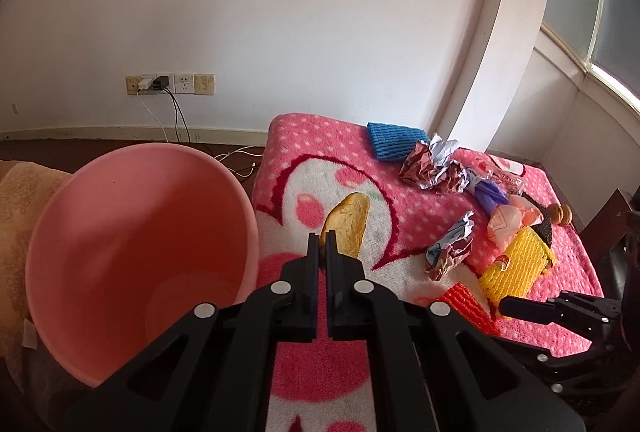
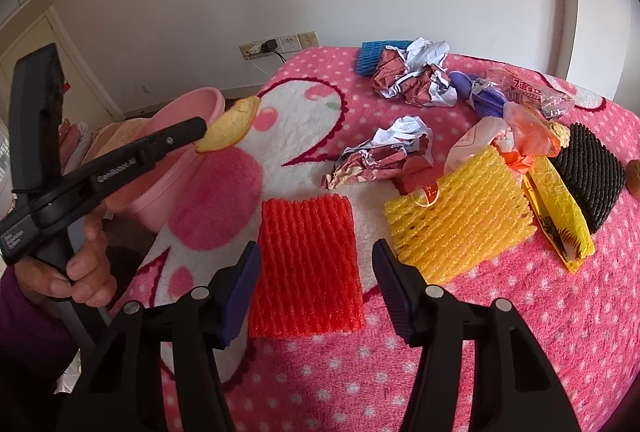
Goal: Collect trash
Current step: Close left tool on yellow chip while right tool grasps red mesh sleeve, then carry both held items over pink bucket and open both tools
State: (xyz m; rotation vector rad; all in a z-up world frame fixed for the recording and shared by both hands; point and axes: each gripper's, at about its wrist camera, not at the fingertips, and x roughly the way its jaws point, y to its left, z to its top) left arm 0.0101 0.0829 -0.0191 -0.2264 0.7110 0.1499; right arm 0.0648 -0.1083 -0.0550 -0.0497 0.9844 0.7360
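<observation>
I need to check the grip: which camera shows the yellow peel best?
The right wrist view: it shows the peel whole, pinched at one end by the left gripper beside the pink bin. In the left wrist view its own fingers cover the peel's near end.

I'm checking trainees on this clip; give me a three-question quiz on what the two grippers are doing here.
1. True or false: the left gripper is shut on the fruit peel.
2. Which foam net lies just ahead of the right gripper? A blue, B red, C black.
3. Fill in: the pink ____ sits off the blanket's edge.

Key: 1 true. 2 B, the red foam net; the right gripper's fingers stand apart. 3 bin.
</observation>
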